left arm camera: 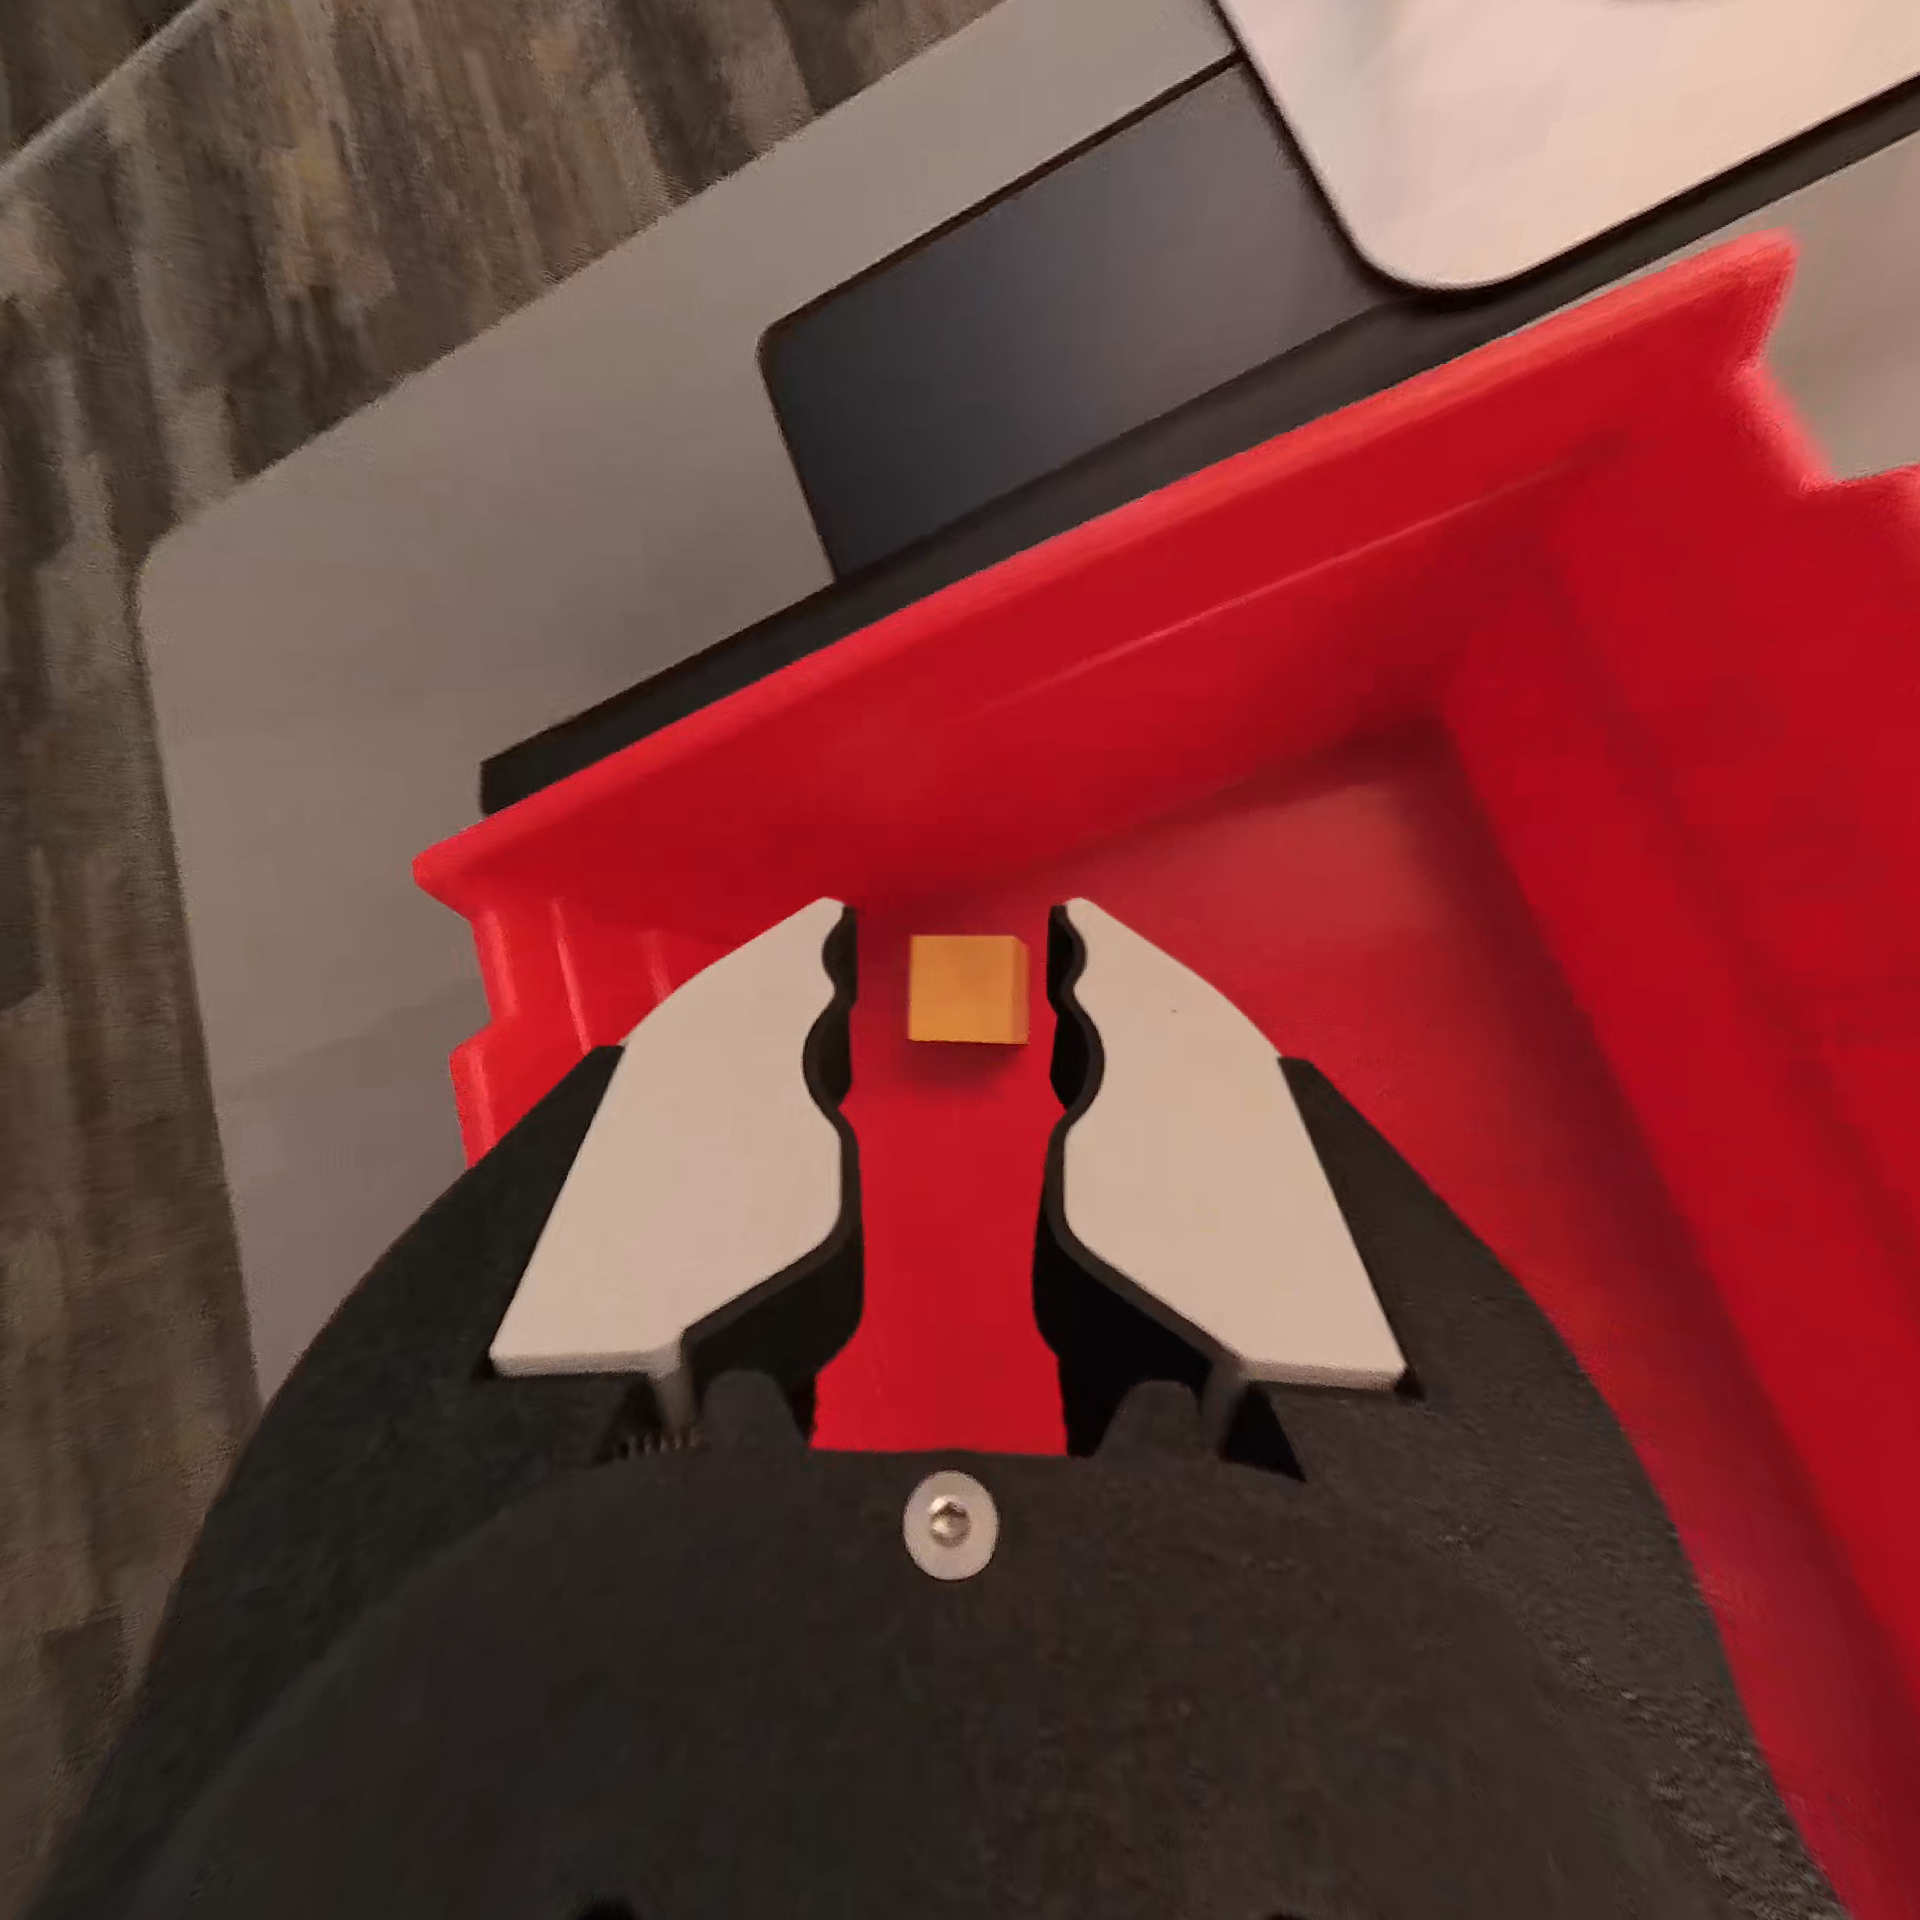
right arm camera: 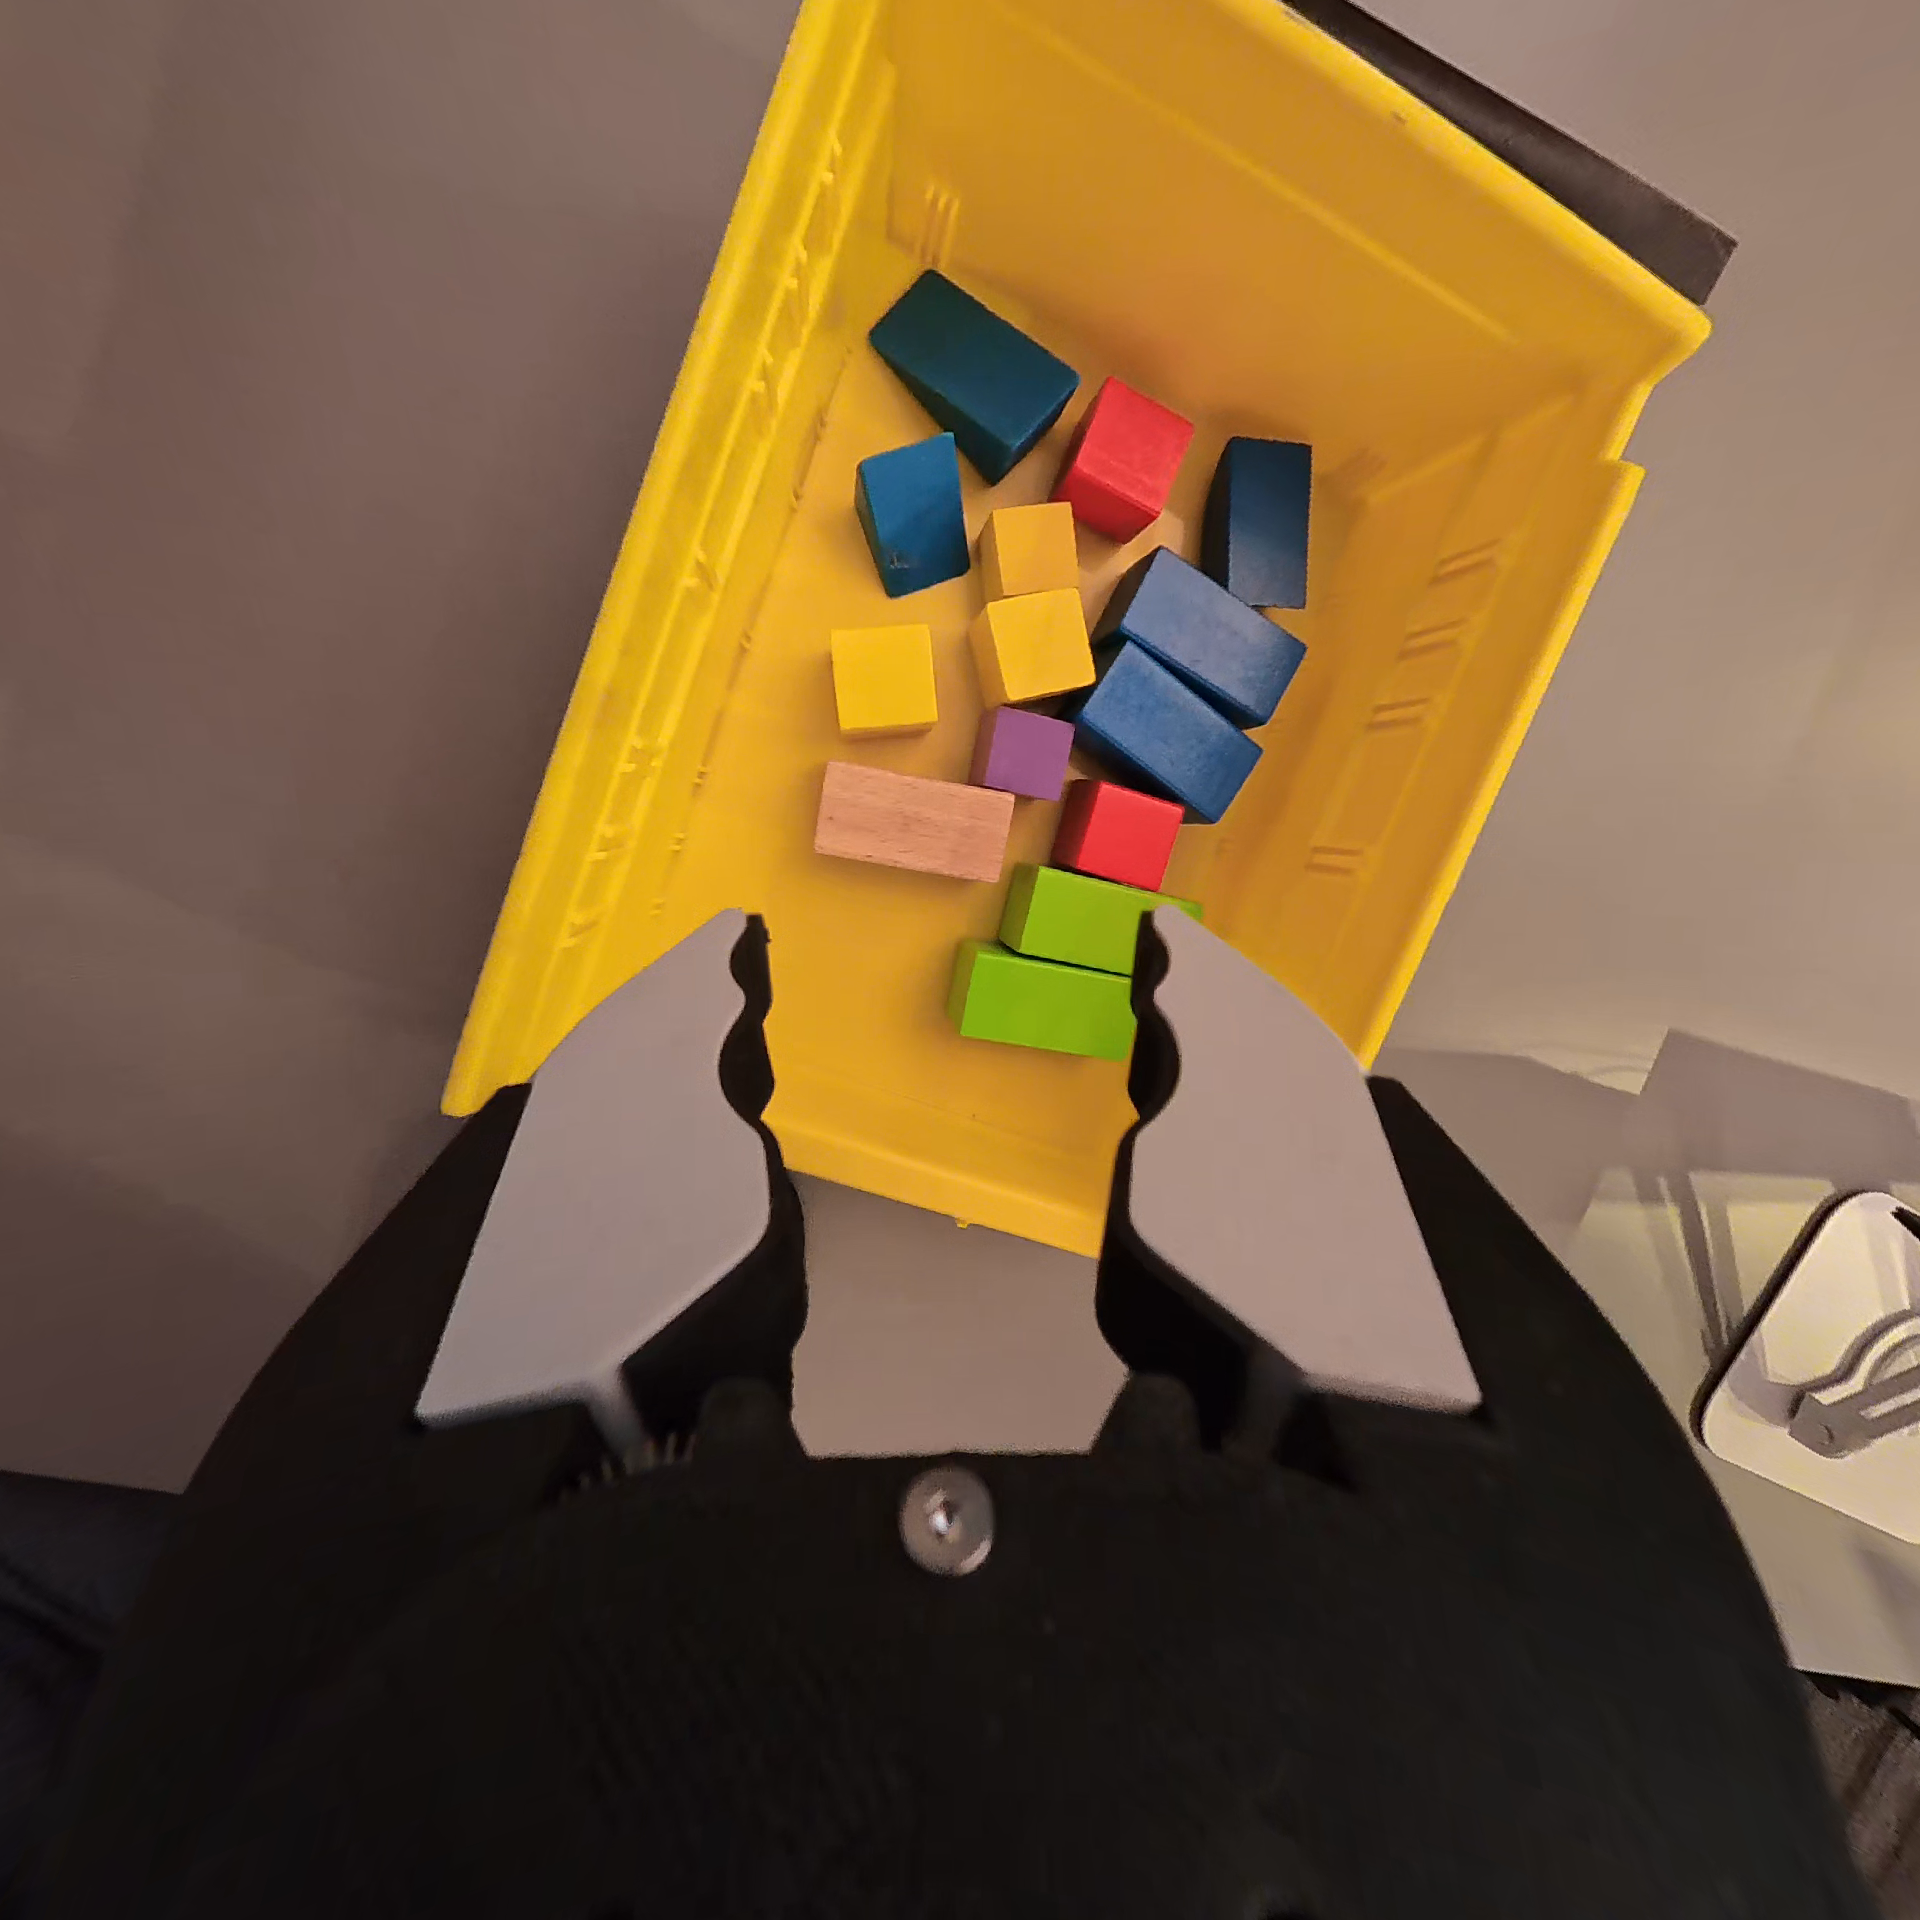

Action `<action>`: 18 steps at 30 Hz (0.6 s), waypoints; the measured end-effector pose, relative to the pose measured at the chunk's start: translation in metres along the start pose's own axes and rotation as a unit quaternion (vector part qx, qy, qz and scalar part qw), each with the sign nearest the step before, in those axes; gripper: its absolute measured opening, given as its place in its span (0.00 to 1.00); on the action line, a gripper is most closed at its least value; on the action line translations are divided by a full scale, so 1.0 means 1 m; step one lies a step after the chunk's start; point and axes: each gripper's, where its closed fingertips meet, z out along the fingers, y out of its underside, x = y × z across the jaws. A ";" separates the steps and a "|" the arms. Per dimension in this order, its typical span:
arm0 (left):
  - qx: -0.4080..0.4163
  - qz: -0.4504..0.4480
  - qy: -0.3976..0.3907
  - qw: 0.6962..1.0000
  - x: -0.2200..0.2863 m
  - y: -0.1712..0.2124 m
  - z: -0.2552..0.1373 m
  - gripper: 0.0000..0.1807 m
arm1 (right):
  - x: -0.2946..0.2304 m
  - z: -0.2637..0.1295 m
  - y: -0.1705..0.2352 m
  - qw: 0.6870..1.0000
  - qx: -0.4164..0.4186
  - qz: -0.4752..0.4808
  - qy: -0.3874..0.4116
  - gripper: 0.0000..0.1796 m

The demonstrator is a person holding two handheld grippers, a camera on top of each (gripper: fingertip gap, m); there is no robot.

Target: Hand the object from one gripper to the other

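Looking along the left gripper (left arm camera: pixel 951 914), we see its jaws spread a little, holding nothing, with a small orange cube (left arm camera: pixel 966 987) lying on the floor of a red bin (left arm camera: pixel 1143 665) in line with the gap between the tips; whether the tips touch it we cannot tell. Past the bin's far wall lies a dark pad (left arm camera: pixel 1039 364) on a pale table (left arm camera: pixel 468 571), and a white slab (left arm camera: pixel 1558 114) overlaps the pad's far corner. Beyond the table's edge is grey patterned carpet (left arm camera: pixel 208 260). On the other side, the right gripper (right arm camera: pixel 951 925) hangs with its jaws spread wide and empty over the near end of a yellow bin (right arm camera: pixel 1195 177). Two green blocks (right arm camera: pixel 1049 997) sit closest, one partly hidden by the right finger. Farther in lie a red cube (right arm camera: pixel 1117 831), a bare wood block (right arm camera: pixel 914 821), a purple cube (right arm camera: pixel 1023 753), three yellow cubes (right arm camera: pixel 883 681), several blue blocks (right arm camera: pixel 1195 644) and a second red one (right arm camera: pixel 1127 457). A white box (right arm camera: pixel 1818 1382) sits off to the right.
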 end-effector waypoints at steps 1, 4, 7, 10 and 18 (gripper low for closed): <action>0.002 0.001 -0.009 1.000 -0.003 0.002 0.004 0.19 | 0.001 0.000 0.001 1.000 -0.001 0.001 0.000 0.38; -0.019 -0.019 0.015 1.000 -0.001 0.015 0.018 0.22 | 0.001 0.000 0.001 1.000 0.000 -0.001 -0.001 0.38; -0.050 -0.028 0.027 0.998 0.000 0.029 0.027 0.25 | 0.000 0.000 0.002 1.000 -0.003 -0.006 -0.002 0.38; -0.057 -0.015 0.026 0.998 0.001 0.034 0.033 0.23 | -0.001 0.000 0.001 1.000 -0.004 -0.011 -0.003 0.38; -0.090 0.008 0.024 0.996 0.005 0.047 0.040 0.16 | -0.001 0.001 0.004 1.000 -0.012 -0.015 -0.003 0.38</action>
